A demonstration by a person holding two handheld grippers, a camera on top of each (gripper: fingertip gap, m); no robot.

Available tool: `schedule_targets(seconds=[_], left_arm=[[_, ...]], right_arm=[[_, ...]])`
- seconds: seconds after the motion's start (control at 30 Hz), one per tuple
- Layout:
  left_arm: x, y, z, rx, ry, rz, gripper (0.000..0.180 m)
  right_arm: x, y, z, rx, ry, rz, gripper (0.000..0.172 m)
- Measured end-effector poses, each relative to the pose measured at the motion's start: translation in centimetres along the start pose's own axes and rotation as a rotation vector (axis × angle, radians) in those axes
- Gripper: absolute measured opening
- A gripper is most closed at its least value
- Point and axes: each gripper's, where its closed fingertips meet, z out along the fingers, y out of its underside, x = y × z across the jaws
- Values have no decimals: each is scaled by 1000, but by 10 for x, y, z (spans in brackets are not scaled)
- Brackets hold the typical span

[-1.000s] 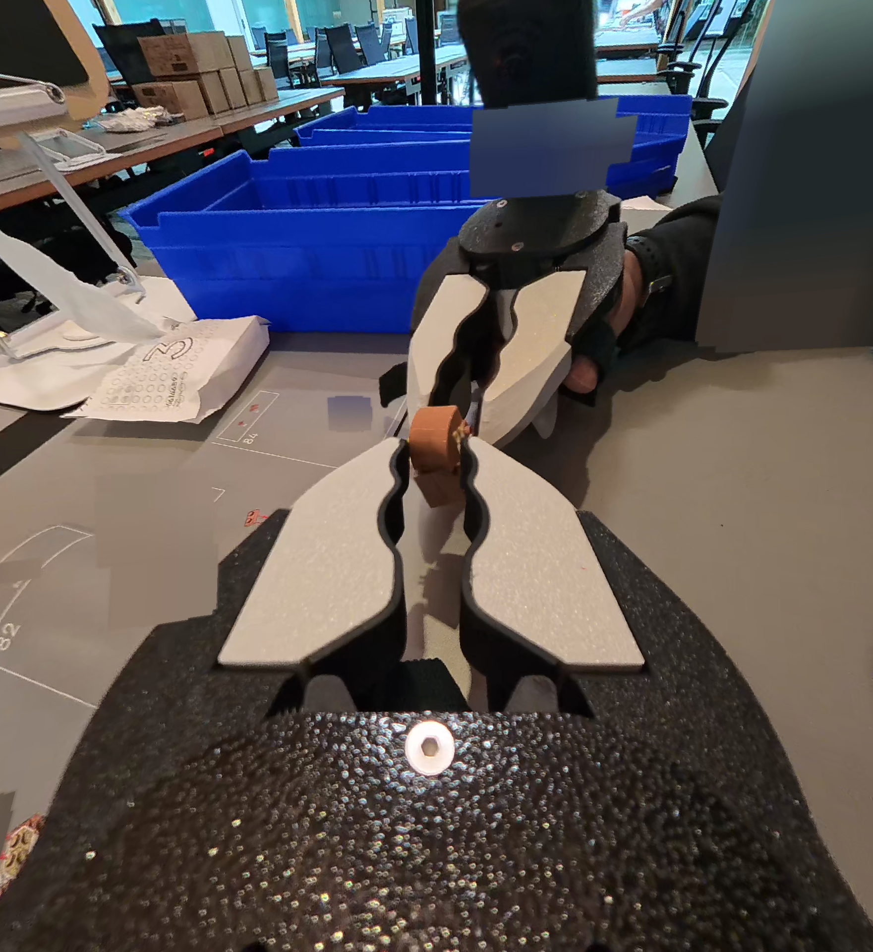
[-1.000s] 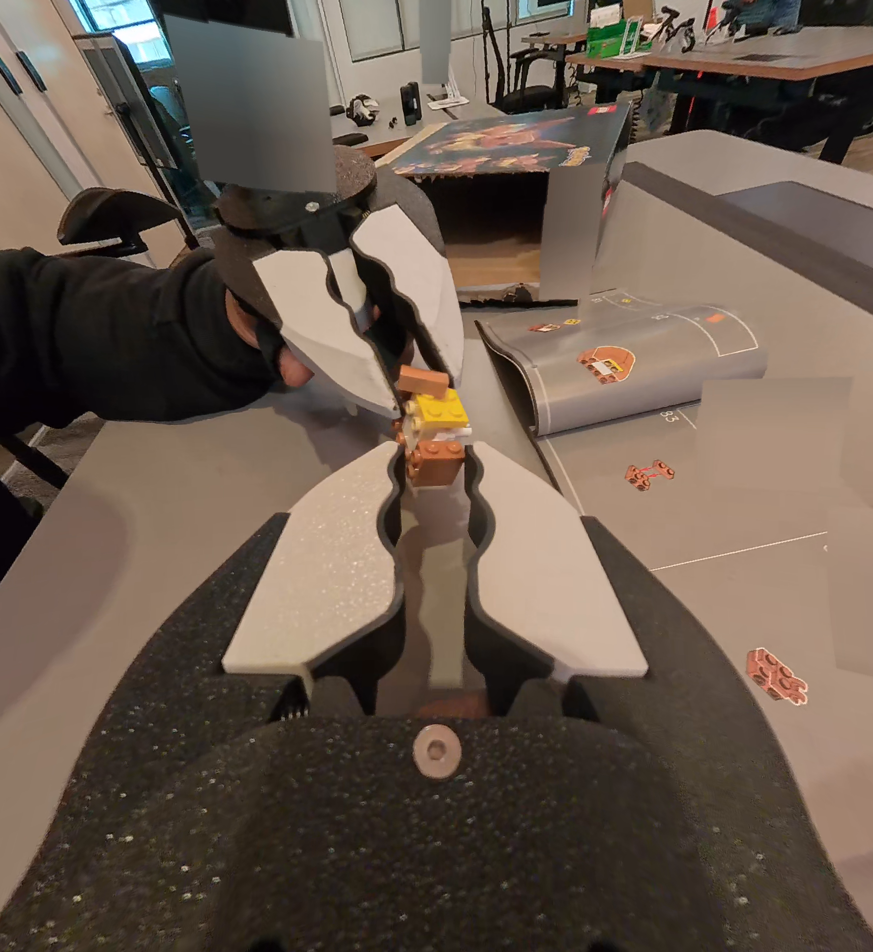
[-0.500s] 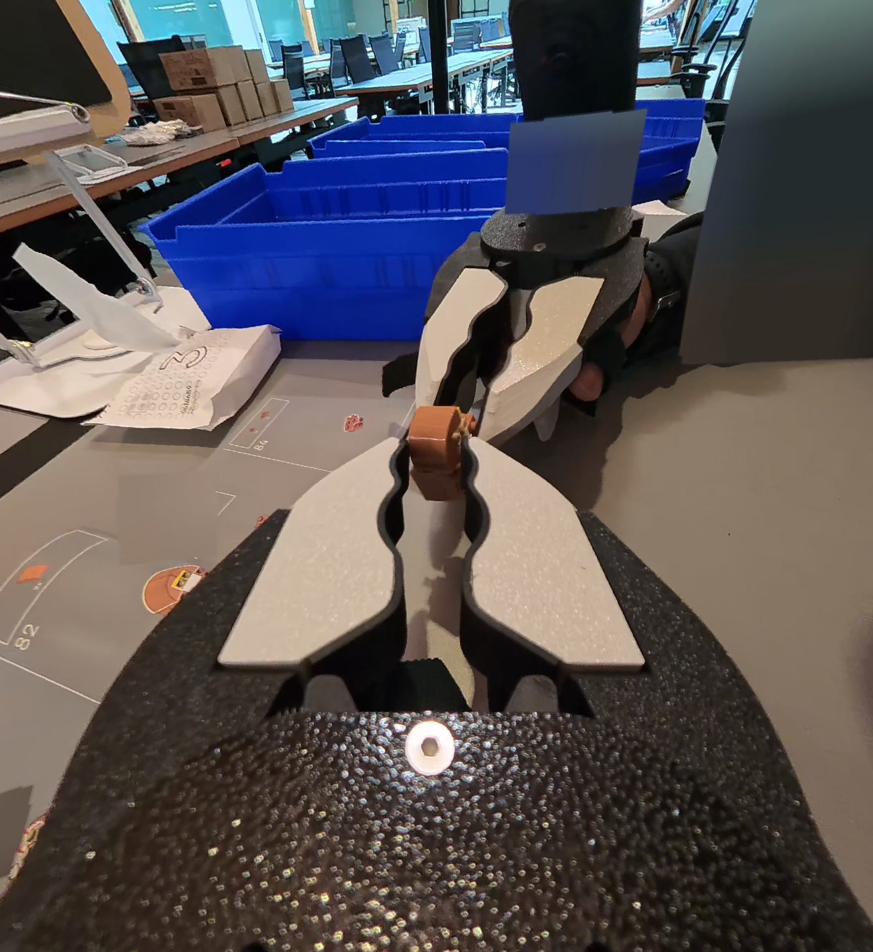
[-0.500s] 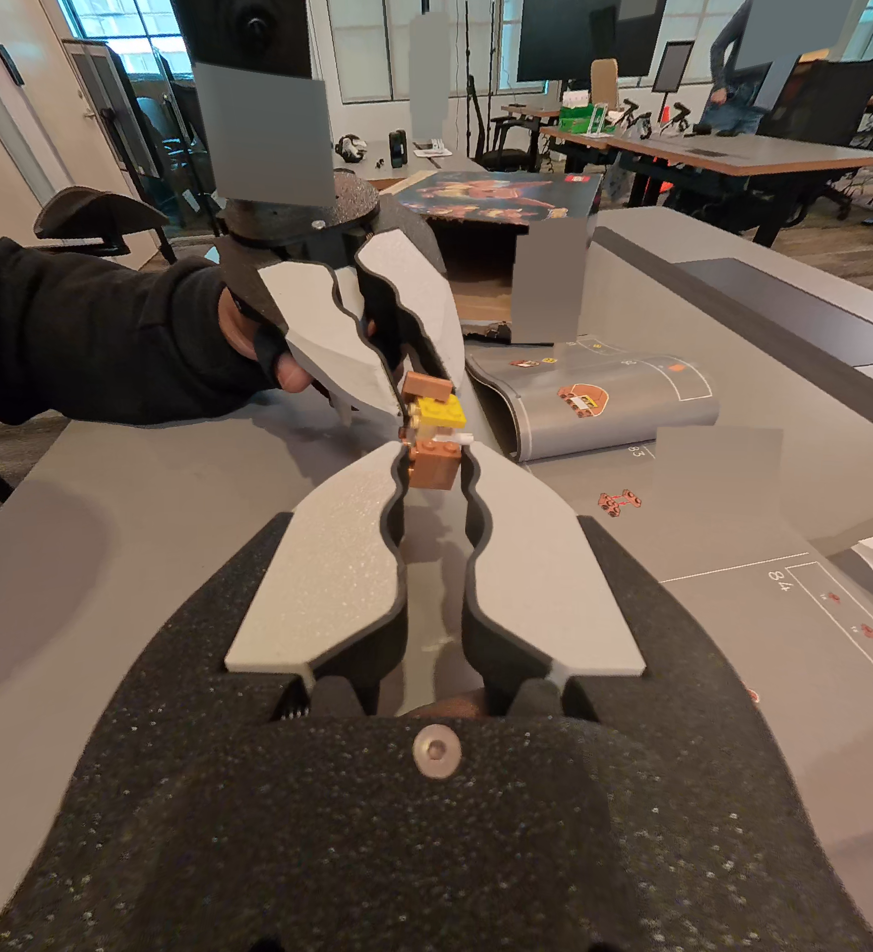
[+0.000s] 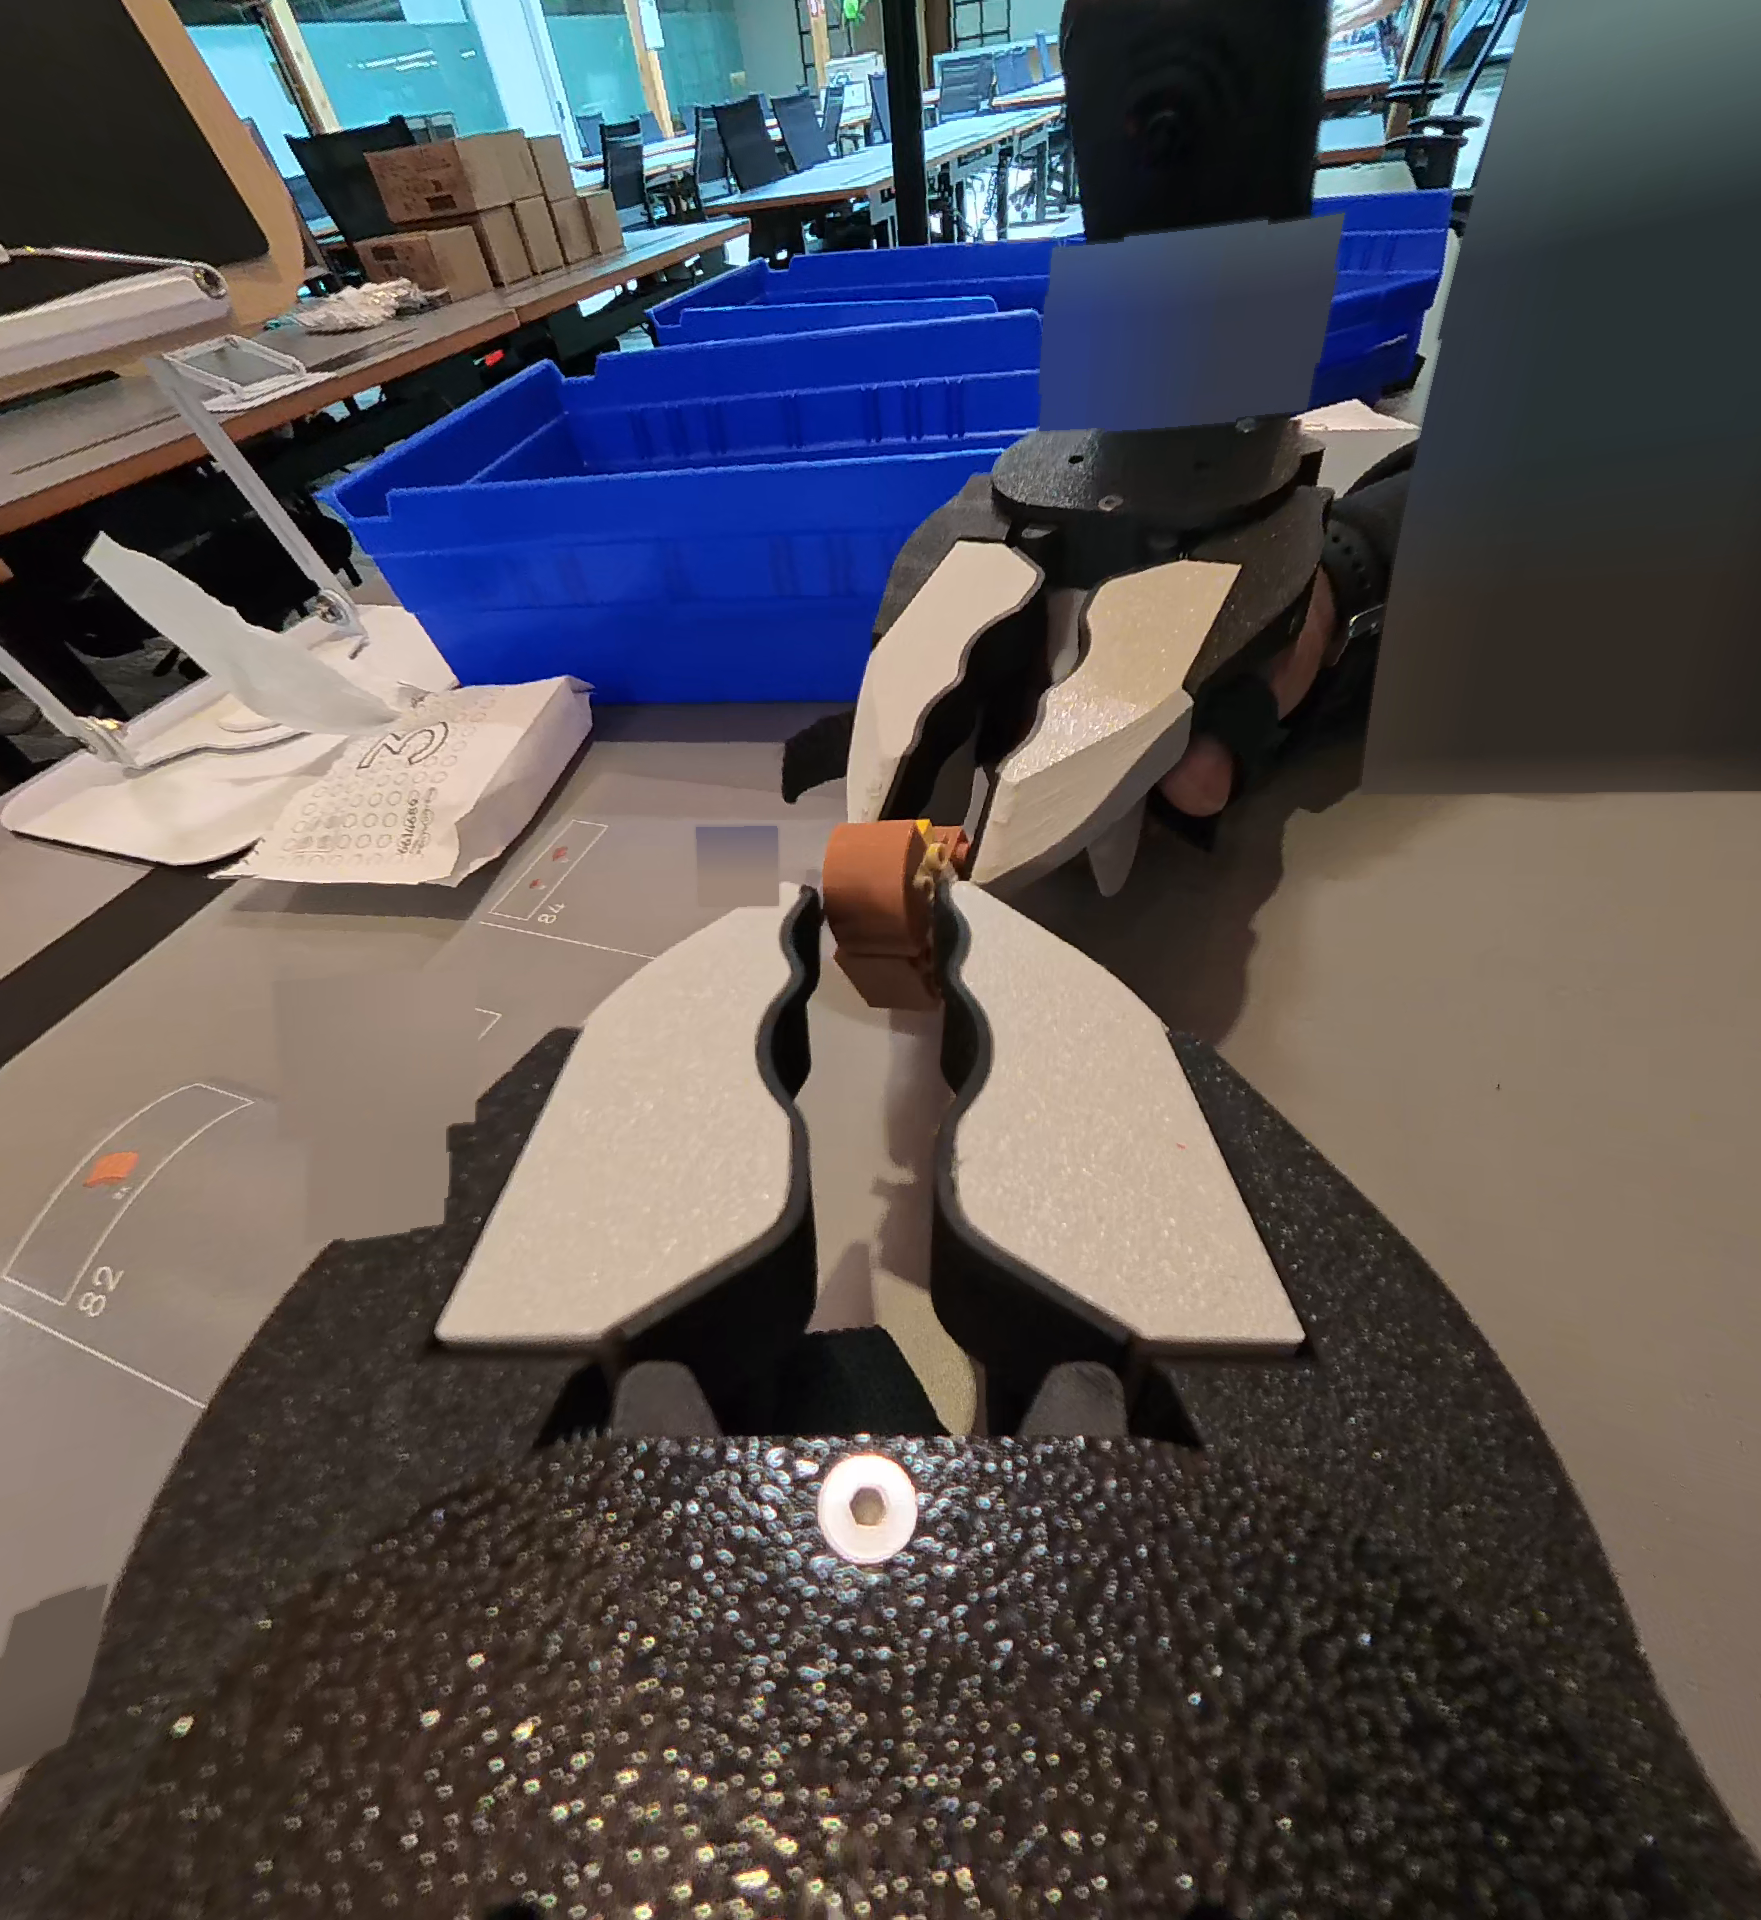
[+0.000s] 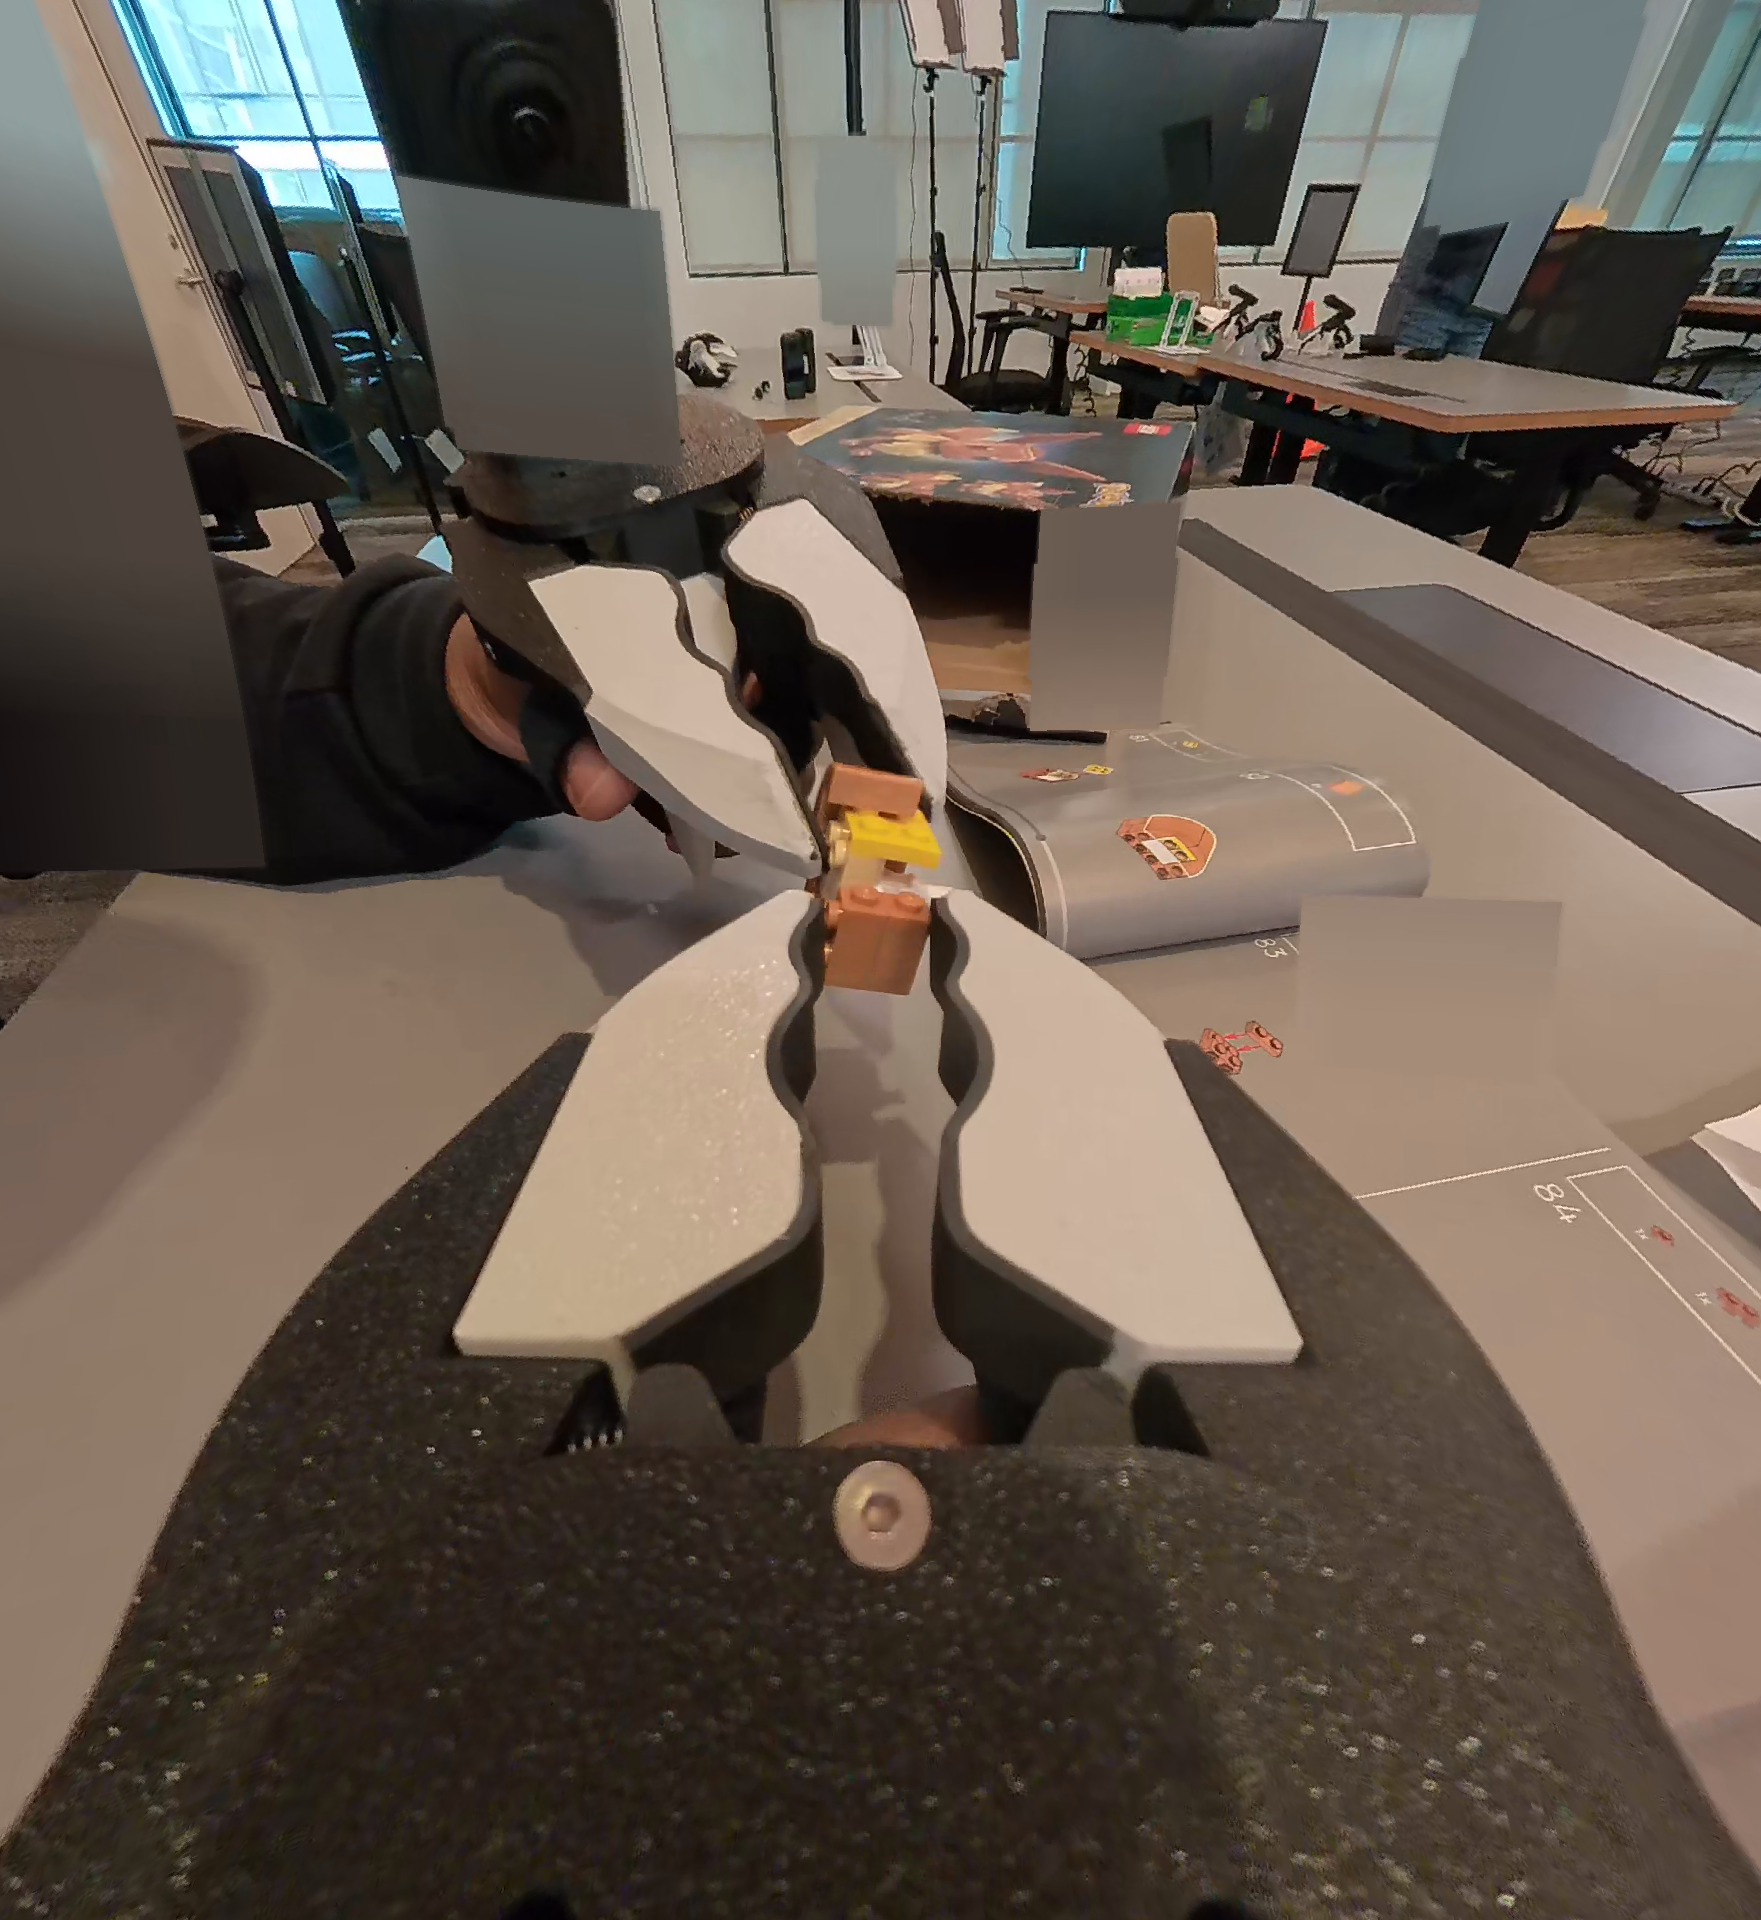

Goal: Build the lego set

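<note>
A small brick assembly of brown, yellow and pale parts hangs above the grey table between my two grippers. In the left wrist view my left gripper is shut on its rounded brown end. My right gripper meets it from the far side. In the right wrist view my right gripper is shut on its brown block end. The yellow plate sits just above that, and my left gripper grips the upper brown piece. The tips of both grippers nearly touch.
Blue bins stand behind the table, with a white paper bag and a white lamp base to the left. An open instruction booklet and a printed box lie beyond the grippers. A black-sleeved hand holds the left gripper. My left and right fingertips are right by each other.
Both grippers stayed shut on the assembly and moved together, tilting up a little; the background shifted in both views. The assembly kept its place in both grasps.
</note>
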Motion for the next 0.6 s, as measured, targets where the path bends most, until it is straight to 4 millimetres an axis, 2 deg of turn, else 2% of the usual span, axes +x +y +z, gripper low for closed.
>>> schedule_targets(seconds=[0.6], left_arm=[[10, -13, -2, 60, 53, 3, 23]], right_arm=[[-12, -12, -6, 101, -77, 5, 19]])
